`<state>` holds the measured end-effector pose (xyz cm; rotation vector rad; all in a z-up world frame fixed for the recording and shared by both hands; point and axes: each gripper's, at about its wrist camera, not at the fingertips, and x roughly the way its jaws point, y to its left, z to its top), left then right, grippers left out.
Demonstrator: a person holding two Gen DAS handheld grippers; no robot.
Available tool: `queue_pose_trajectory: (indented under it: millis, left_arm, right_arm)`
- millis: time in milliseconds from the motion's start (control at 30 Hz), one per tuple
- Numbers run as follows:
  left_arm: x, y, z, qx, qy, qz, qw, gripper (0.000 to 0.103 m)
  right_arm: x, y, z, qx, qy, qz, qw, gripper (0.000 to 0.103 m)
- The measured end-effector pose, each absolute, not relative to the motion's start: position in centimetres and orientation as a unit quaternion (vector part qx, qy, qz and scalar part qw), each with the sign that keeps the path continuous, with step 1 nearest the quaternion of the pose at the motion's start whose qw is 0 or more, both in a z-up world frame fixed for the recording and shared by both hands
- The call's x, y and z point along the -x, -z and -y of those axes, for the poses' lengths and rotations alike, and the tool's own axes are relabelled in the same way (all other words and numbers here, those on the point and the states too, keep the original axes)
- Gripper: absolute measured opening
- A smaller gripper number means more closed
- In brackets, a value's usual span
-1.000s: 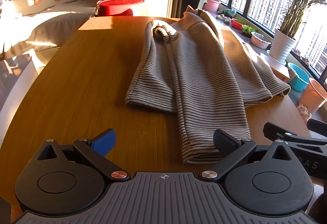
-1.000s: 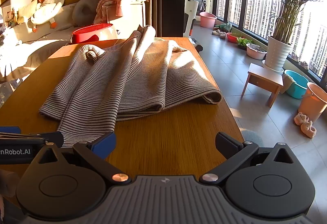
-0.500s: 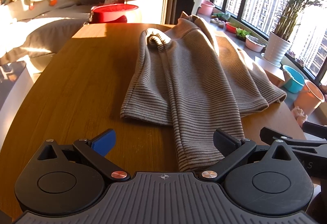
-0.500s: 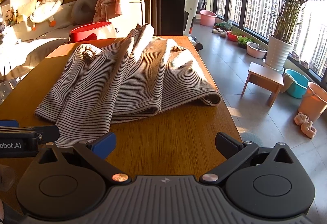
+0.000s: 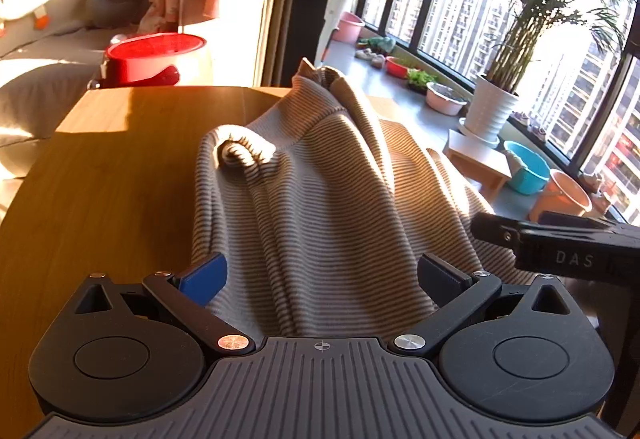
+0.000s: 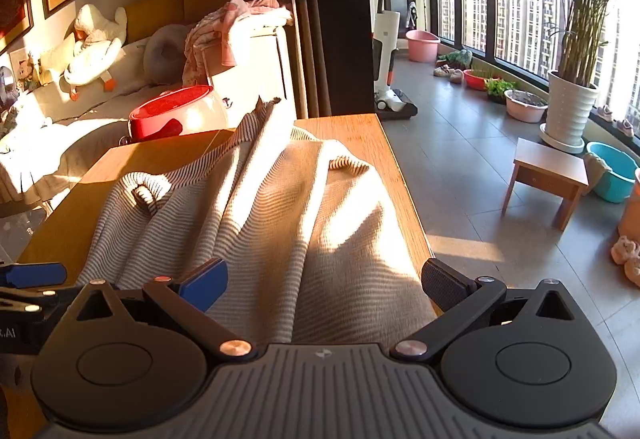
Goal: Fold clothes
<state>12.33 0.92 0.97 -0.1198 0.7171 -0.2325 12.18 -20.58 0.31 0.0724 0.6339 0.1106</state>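
A beige striped knit garment (image 5: 320, 199) lies rumpled on the wooden table (image 5: 120, 179), its near hem running under both grippers. My left gripper (image 5: 322, 277) is open, its blue and black fingers straddling the near edge of the garment. In the right wrist view the same garment (image 6: 280, 223) fills the table's right half, and my right gripper (image 6: 324, 281) is open over its near hem. The right gripper's body (image 5: 560, 247) shows at the right of the left wrist view. The left gripper's blue finger (image 6: 32, 275) shows at the left edge of the right wrist view.
A red and white tub (image 5: 156, 59) stands beyond the table's far edge. A sofa with a plush duck (image 6: 96, 47) and pink clothes (image 6: 236, 19) lies behind. Right of the table are a small stool (image 6: 548, 175), basins and a potted plant (image 6: 572, 111) by the windows.
Both grippers have moved forward over the garment's near hem, which now lies between their open fingers. The cloth looks more bunched and closer than before.
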Motion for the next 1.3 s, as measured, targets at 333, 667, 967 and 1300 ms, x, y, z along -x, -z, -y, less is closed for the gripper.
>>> queue_pose_trajectory:
  millis: [333,667,967,1300]
  left_arm:
    - [-18.0,2.8,-2.5,0.104,0.120,-0.382,0.910,0.103]
    - [-17.1,3.3,-1.8,0.053,0.129,-0.369,0.919,0.103]
    - [-13.3,3.3,-3.6,0.047,0.126,-0.367,0.921,0.103]
    - [-7.5,2.8,-5.3,0.039,0.130,-0.388,0.912,0.103]
  right_arm:
    - [-20.9,3.8,21.3,-0.159,-0.102,-0.356,0.915,0.103]
    - [-20.1,3.8,21.5,-0.156,-0.126,-0.356,0.913,0.103]
    - [-16.3,3.9,19.7,-0.118,-0.155,-0.346,0.918,0.103]
    - [-9.3,3.8,18.6,-0.118,-0.206,-0.339,0.910,0.103]
